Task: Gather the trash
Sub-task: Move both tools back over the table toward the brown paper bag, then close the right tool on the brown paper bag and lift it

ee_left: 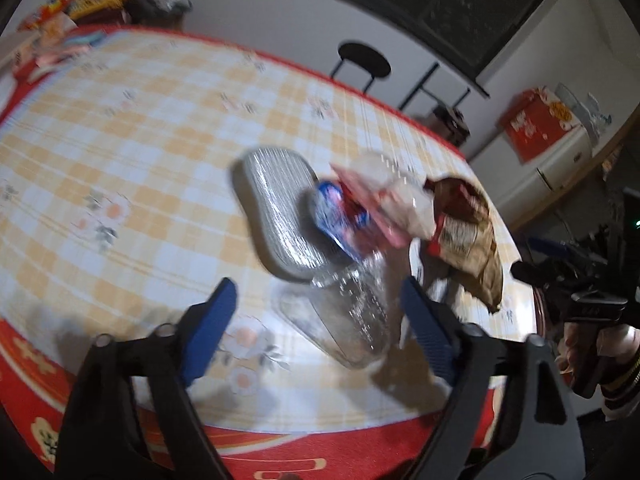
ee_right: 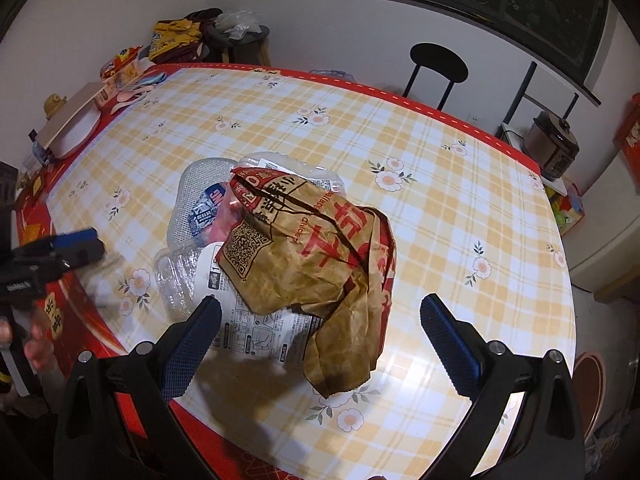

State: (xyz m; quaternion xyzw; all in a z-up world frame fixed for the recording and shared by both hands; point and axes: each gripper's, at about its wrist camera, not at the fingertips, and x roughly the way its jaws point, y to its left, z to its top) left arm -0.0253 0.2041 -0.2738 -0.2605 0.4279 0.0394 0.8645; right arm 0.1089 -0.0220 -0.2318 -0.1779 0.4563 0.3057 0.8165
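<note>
Two close wrist views down onto one trash pile [ee_left: 372, 216], opposite sides.

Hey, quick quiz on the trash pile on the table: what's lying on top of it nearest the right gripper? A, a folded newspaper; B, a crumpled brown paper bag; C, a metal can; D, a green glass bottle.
B: the right wrist view shows a crumpled brown paper bag with red print draped over the clear plastic containers, in front of the open right gripper.
</note>
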